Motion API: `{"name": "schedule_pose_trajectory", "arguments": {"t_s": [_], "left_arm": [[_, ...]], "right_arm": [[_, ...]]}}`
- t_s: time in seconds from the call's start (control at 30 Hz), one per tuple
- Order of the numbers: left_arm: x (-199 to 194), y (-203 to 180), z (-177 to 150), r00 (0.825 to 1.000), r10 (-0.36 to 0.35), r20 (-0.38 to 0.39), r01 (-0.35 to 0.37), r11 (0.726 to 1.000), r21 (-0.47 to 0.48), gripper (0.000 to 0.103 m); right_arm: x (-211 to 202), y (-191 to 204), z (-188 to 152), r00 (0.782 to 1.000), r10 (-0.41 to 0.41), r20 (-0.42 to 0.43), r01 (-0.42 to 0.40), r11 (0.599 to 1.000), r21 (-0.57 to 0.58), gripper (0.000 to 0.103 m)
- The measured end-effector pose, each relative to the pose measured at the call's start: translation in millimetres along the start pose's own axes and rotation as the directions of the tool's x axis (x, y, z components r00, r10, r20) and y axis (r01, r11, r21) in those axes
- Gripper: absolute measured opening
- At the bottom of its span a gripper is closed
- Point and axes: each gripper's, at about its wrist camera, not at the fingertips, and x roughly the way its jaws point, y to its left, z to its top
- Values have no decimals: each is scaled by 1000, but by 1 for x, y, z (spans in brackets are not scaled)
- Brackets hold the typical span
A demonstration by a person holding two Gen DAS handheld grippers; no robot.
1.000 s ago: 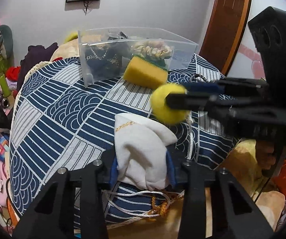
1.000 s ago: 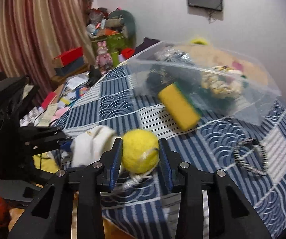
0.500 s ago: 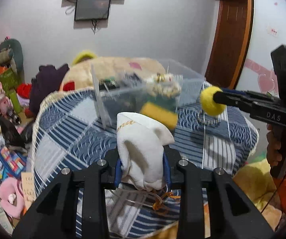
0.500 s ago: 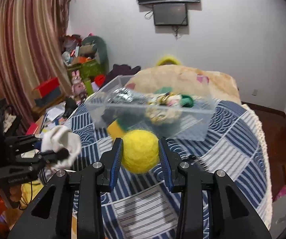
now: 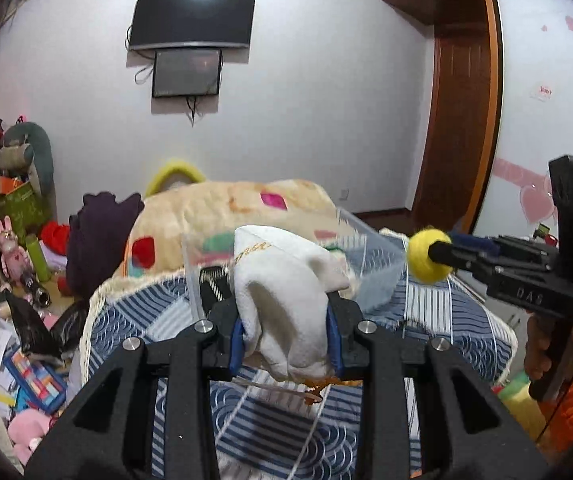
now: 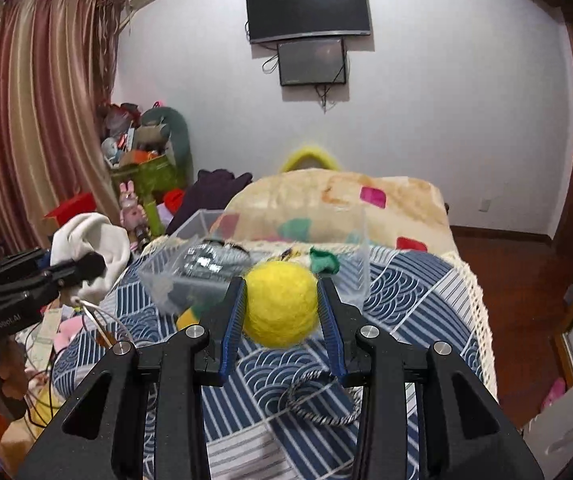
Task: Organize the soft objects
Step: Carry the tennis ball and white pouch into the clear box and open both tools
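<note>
Both tools raised since earlier — left tool (image 5: 286, 340) clamping white pouch (image 5: 286, 300), right tool (image 6: 282, 316) clamping yellow ball (image 6: 280, 304)

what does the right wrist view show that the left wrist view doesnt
Only the right wrist view shows the striped curtain, the black-and-white bracelet on the cloth, and the yellow sponge beside the bin. Only the left wrist view shows the wooden door. Both show the white pouch in the left gripper, the yellow ball in the right gripper, and the clear bin.
</note>
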Motion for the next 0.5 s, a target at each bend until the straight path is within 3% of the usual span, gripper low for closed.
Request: {"name": "schedule_pose_trajectory", "arguments": {"t_s": [0.5], "left_arm": [[57,1,31,998,46,34,-45,999,-30,33]], "right_arm": [[20,-15,30,996,-70,58,69,997,17,33]]}}
